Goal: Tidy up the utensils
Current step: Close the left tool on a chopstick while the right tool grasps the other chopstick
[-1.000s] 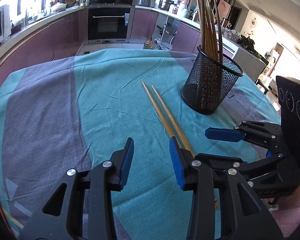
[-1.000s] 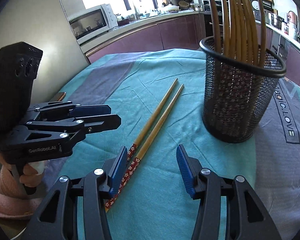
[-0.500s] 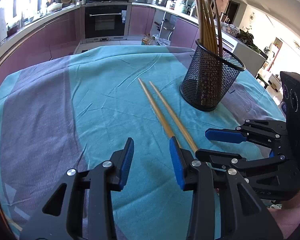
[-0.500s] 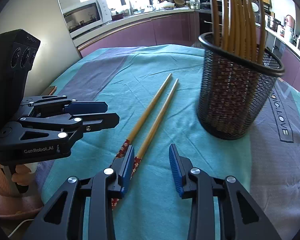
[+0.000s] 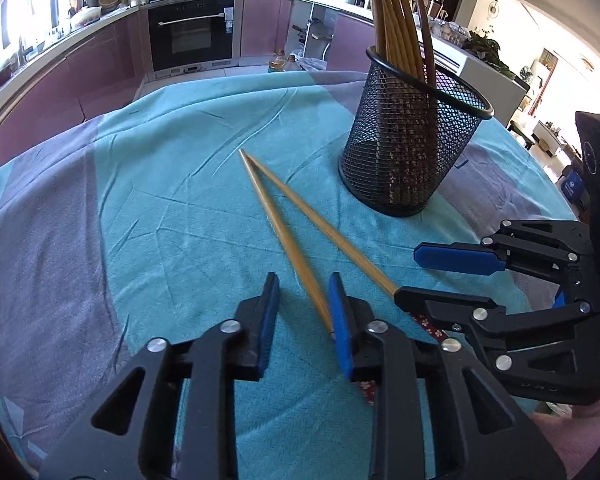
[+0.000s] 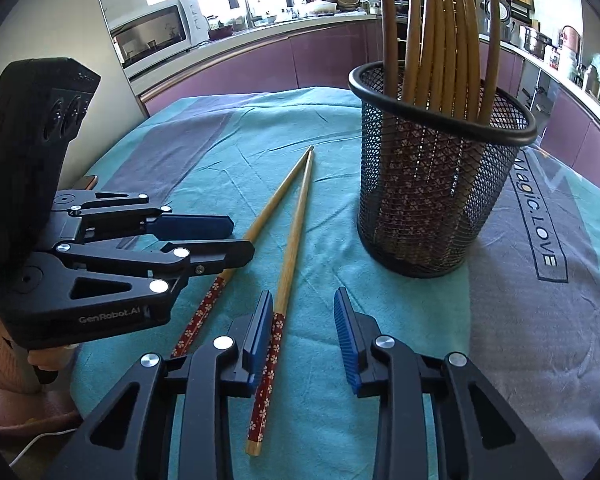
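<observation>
Two loose wooden chopsticks with red flowered handles lie on the teal cloth, tips touching. One chopstick (image 5: 288,240) (image 6: 236,248) runs between my left gripper's (image 5: 303,320) open fingers, close to the right finger. The other chopstick (image 5: 324,224) (image 6: 292,240) runs between my right gripper's (image 6: 302,334) open fingers, close to the left finger. A black mesh holder (image 5: 410,152) (image 6: 432,184) with several chopsticks upright in it stands just beyond. Each gripper shows in the other's view: left gripper (image 6: 216,240), right gripper (image 5: 432,276).
The table wears a teal and grey cloth (image 5: 180,208) (image 6: 540,300). Kitchen counters, an oven (image 5: 192,32) and a microwave (image 6: 156,38) stand behind. A hand holds the left gripper at the near table edge.
Both grippers have come closer to the loose chopsticks and lower; each now straddles one chopstick. The chopsticks' far tips have come together. Both jaws have narrowed a little but stay open.
</observation>
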`<state>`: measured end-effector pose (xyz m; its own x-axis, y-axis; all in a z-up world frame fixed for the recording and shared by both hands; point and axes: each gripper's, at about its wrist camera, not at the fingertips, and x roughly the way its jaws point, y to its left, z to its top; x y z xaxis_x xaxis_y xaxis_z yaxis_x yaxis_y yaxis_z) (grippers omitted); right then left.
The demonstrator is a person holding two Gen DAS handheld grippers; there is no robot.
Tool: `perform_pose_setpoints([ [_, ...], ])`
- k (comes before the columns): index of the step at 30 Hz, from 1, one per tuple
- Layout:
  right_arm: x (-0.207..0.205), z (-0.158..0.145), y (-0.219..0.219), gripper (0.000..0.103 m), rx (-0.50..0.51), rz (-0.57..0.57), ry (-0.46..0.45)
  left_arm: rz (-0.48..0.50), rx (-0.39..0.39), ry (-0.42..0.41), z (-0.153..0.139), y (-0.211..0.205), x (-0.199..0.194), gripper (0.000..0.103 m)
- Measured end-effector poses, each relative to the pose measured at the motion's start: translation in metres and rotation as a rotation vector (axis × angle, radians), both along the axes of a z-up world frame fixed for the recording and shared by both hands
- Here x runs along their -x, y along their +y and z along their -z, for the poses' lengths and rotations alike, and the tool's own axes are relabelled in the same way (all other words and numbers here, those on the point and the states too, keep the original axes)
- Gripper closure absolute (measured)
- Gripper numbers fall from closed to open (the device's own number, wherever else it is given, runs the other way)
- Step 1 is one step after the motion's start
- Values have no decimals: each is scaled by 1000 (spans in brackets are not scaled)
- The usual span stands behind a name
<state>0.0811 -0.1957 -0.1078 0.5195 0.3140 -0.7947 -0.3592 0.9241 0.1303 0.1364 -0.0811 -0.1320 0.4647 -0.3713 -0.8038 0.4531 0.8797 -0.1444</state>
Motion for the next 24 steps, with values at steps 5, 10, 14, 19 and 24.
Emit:
perform_pose_setpoints([
  [5,-7,3,4,78,8,-7,-3,-15,6,10,1,2,5,91],
  [10,-14,4,8,86,17,-5,-17,-48,15,15,1,10,14,93],
  [14,-11,4,4,96,5,-10,-3,-50,12,20,1,15,25,94],
  [19,-10,1,1,94,12,-4,-7,-43,-16,-10,-3,13,24,79],
  [24,-24,-1,8,89,22,0,-23,-33,-30,-21,-5,6,9,79],
])
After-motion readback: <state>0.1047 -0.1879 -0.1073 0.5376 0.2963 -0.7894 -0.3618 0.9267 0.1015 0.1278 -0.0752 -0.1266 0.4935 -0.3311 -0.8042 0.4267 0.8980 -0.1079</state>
